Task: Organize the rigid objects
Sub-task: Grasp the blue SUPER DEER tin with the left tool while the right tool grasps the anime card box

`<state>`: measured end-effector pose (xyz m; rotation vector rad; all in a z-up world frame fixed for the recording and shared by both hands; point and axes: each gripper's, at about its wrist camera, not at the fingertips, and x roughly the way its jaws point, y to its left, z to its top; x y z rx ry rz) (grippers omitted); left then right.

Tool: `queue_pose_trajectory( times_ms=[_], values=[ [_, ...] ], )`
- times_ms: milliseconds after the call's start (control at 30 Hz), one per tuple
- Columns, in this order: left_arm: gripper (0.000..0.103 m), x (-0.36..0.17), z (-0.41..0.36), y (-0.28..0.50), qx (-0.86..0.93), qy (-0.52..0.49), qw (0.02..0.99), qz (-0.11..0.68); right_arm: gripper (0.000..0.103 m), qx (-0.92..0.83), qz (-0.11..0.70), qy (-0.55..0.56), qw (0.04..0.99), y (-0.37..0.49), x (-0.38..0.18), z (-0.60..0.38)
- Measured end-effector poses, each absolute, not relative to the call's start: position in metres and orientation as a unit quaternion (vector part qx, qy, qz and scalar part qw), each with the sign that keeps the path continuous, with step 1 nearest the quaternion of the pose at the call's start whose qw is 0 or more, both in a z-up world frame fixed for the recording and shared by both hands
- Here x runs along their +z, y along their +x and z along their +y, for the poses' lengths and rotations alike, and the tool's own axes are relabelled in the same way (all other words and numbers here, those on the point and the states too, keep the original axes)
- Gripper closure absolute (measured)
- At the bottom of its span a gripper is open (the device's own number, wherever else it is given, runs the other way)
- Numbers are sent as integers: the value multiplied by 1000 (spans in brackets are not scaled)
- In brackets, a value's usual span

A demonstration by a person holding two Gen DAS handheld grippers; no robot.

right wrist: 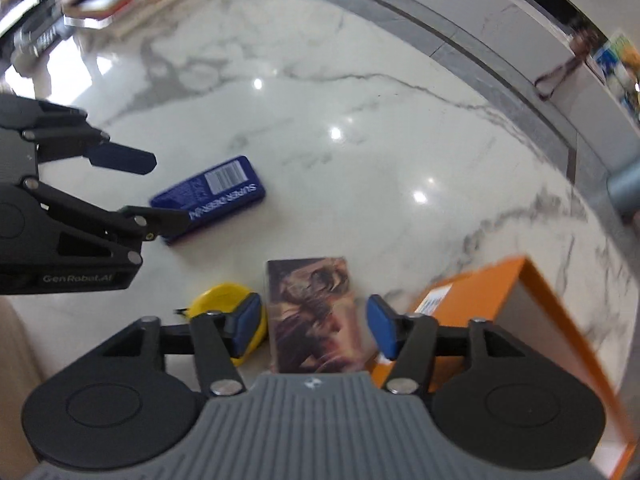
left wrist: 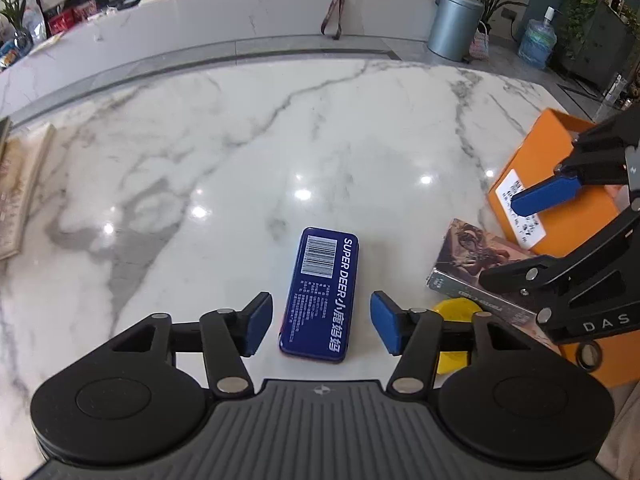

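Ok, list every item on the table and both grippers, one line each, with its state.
left gripper: open, straddling the blue tin, pads clear.
right gripper: open, straddling the picture box, pads clear.
blue tin: flat, barcode up.
picture box: flat.
orange box: closed, label up.
yellow disc: flat, partly hidden.

Both wrist views steeply down, tabletop [left wrist: 280, 140] shared
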<state>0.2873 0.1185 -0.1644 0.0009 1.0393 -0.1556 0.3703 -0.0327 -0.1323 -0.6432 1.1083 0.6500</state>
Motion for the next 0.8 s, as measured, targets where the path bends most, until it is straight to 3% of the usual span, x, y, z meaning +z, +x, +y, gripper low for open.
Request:
queue_pose_trajectory(
  times_ms=[467, 533, 667, 800],
  values=[
    [33, -187, 122, 289, -75, -5, 877, 475, 37, 296, 602, -294, 680, 413, -163, -19],
    [35, -187, 123, 287, -76, -3, 880, 469, 37, 296, 604, -286, 682, 416, -164, -19],
    [52, -188, 118, 285, -77, 27, 886, 456, 42, 291, 620, -277, 673, 417, -172, -20],
    [52, -187, 124, 283, -63, 17, 887, 457, 43, 289, 618, -256, 685, 414, -172, -20]
  ],
)
